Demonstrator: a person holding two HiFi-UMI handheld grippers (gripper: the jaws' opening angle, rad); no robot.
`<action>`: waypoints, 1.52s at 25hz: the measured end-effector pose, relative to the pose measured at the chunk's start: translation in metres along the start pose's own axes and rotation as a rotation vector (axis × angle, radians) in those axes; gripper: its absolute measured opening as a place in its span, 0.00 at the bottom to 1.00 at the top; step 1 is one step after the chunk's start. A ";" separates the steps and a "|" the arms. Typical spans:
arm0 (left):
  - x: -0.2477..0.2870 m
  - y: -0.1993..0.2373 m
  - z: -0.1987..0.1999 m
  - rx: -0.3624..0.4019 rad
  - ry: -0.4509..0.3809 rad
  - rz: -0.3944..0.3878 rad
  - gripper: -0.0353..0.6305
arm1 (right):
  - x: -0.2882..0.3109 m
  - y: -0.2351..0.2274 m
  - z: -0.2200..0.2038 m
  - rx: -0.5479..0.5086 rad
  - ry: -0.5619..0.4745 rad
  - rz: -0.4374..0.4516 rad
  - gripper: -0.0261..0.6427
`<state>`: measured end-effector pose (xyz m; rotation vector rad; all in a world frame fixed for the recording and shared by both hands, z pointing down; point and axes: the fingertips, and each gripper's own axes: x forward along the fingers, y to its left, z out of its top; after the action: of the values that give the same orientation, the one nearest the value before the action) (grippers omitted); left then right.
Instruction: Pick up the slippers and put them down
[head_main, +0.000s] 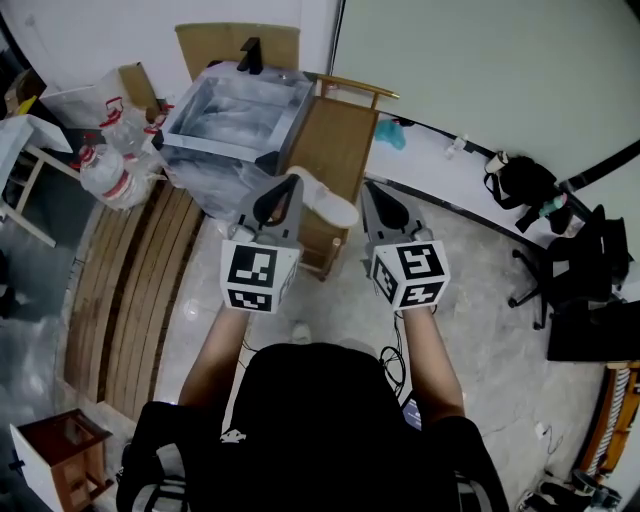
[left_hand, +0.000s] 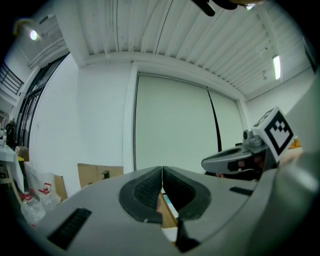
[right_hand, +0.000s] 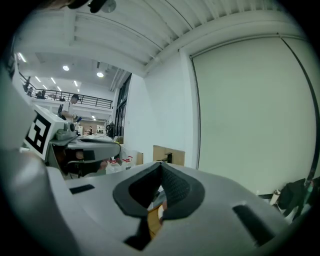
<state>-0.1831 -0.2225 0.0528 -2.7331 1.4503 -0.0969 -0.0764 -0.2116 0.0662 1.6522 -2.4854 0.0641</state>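
We hold a claw in each hand, out in front of us and side by side. The left claw (head_main: 292, 182) is shut. In its own view the two dark pads (left_hand: 145, 189) meet at the tip, and nothing is held between them. The right claw (head_main: 368, 190) is shut too, its pads (right_hand: 176, 187) pressed together with nothing in them. Both claws point about level, toward a wall.

We see one white slipper (head_main: 325, 200). It lies on a wooden chair (head_main: 345, 140), at the edge nearest us. It sits between the two claw tips, just beside the left claw. We cannot tell if that claw touches it. The right claw is a bit apart from it.

Behind the chair, to the left, a grey box (head_main: 235, 105) stands with clear plastic around it. A sheet of cardboard (head_main: 235, 45) leans on the wall behind the box. Bags of bottles (head_main: 115, 160) lie to the left of the box. Long wooden planks (head_main: 120, 290) lie on the floor at our left. A black bag (head_main: 520, 180) rests by the wall at our right, and a black desk chair (head_main: 570, 265) stands near it.
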 end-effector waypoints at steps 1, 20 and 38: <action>0.002 0.004 -0.003 0.005 0.003 0.002 0.06 | 0.004 0.000 -0.003 0.002 0.006 -0.001 0.04; 0.063 0.022 -0.039 -0.025 0.070 -0.013 0.06 | 0.062 -0.035 -0.033 0.046 0.065 -0.002 0.04; 0.148 0.031 -0.100 -0.124 0.201 0.050 0.06 | 0.138 -0.096 -0.092 0.087 0.199 0.089 0.04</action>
<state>-0.1339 -0.3637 0.1550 -2.8538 1.6247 -0.2978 -0.0305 -0.3634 0.1736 1.4848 -2.4337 0.3340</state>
